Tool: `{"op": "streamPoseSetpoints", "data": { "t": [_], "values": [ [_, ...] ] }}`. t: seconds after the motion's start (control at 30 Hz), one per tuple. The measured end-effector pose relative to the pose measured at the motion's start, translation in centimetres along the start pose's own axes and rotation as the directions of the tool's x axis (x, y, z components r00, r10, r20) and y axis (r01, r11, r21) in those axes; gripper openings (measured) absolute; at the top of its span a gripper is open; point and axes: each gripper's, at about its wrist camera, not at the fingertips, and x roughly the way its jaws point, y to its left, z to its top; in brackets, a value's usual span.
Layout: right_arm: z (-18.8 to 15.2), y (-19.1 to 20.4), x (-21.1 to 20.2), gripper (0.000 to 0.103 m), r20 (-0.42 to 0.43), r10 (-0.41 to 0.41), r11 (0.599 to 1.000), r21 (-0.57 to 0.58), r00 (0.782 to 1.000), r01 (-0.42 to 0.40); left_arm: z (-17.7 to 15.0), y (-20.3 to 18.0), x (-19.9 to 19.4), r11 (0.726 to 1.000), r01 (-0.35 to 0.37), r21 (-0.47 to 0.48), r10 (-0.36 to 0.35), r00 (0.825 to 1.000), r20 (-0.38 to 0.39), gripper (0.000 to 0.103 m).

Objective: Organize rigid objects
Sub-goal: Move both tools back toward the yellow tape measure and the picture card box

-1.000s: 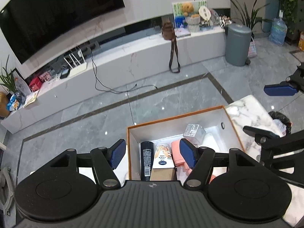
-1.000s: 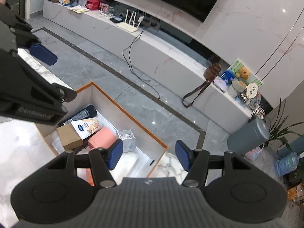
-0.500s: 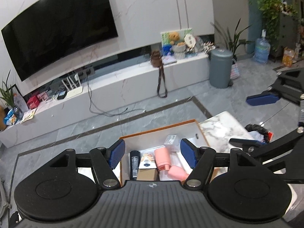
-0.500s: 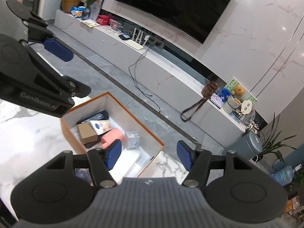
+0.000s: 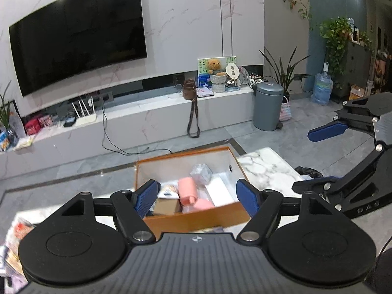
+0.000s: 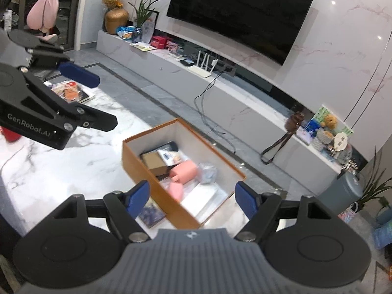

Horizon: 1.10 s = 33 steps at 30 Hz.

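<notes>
An orange box [image 5: 196, 218] [image 6: 152, 178] with white inner walls stands on a marble table [image 6: 49, 166]. Inside lie a pink roll [image 5: 187, 191] [image 6: 185, 171], a brown carton [image 5: 166, 205] [image 6: 154, 163], a clear wrapped cube [image 5: 201, 172] [image 6: 208, 172], a white-blue tube [image 6: 171, 156] and a dark bottle. My left gripper [image 5: 197, 197] is open and empty, raised above the box's near side; it also shows in the right wrist view [image 6: 93, 100]. My right gripper [image 6: 192, 198] is open and empty, above the box; it shows at the right of the left wrist view [image 5: 316, 159].
A small dark packet [image 6: 152, 213] lies on the table beside the box. Magazines and packets [image 6: 71, 91] lie at the table's far left. A red object [image 6: 9, 134] sits at the left edge. Beyond the table are grey floor, a TV bench [image 5: 147, 122] and a grey bin [image 5: 267, 107].
Both grippers have risen and drawn back from the box, so it looks smaller and lower in both views. Both stay open and empty. The box's contents have not moved.
</notes>
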Motion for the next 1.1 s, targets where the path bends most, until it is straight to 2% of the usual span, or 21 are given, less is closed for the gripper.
{"op": "streamPoseSetpoints", "data": {
  "t": [0.33,0.6,0.83,0.97,1.1],
  "values": [
    [-5.7,2.6,5.4,0.076,-0.08,0.094,0.996,-0.005,0.992,-0.094,-8.8,1.1,5.3,0.997,0.006,-0.081,-0.016,0.993,-0.115,0.086],
    [-8.7,4.9,12.0,0.076,-0.153,0.177,0.982,-0.043,0.972,-0.185,-14.5,1.3,10.4,0.993,0.025,-0.111,-0.052,0.966,-0.252,0.086],
    [-9.7,5.7,17.3,0.076,-0.165,0.265,0.953,-0.106,0.95,-0.285,-16.8,2.2,13.7,0.994,0.015,-0.107,-0.05,0.943,-0.329,0.086],
    [-9.7,5.8,20.5,0.076,-0.175,0.308,0.932,-0.143,0.935,-0.334,-17.2,2.8,15.0,0.993,0.014,-0.116,-0.053,0.938,-0.343,0.084],
    [-9.1,6.1,23.4,0.076,-0.191,0.315,0.918,-0.186,0.93,-0.35,-17.3,3.4,16.1,0.991,0.021,-0.13,-0.066,0.935,-0.348,0.081]
  ]
}}
